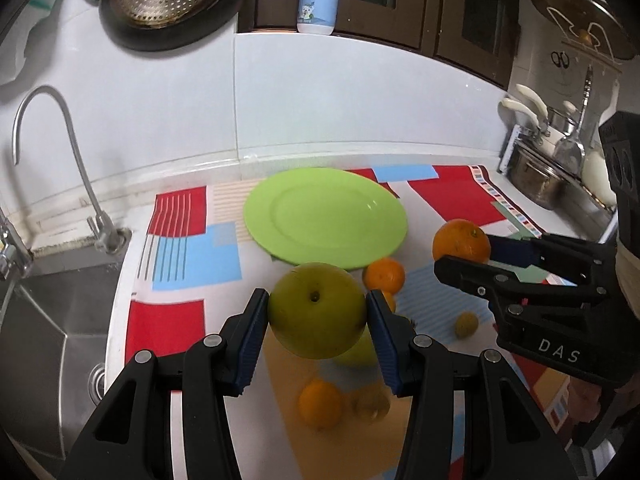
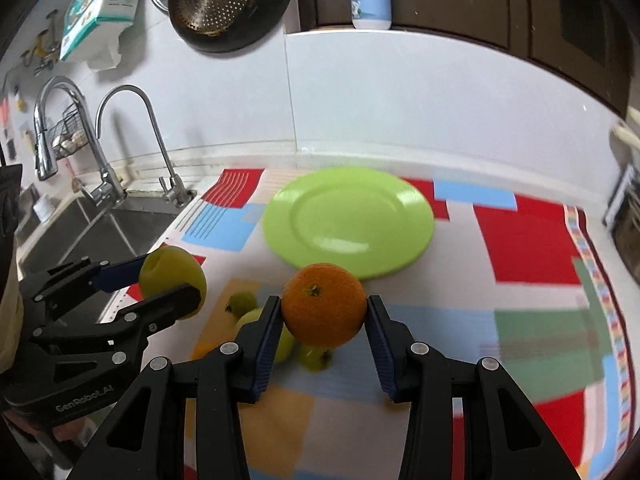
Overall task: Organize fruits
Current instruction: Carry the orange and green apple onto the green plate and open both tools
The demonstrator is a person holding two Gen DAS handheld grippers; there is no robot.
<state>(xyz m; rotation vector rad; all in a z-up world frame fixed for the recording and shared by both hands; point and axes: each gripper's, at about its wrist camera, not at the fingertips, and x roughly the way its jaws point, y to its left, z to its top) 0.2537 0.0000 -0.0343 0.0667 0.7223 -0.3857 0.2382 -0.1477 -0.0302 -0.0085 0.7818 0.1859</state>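
Left gripper [image 1: 317, 308] pinching green apple [image 1: 317, 310] btwn both pads, fruit sits at fingertips, lifted off the patterned cloth [image 1: 180, 252]. Right gripper [image 2: 324, 310] same w/ orange [image 2: 324, 305], clamped at the tips, also airborne. Green plate [image 1: 325, 218] just behind both, bare. More fruit on cloth below: small orange [image 1: 384, 275], rest blurred.

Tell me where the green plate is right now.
The green plate lies empty on the patterned cloth near the back wall, beyond both held fruits, with the sink to its left in both wrist views.
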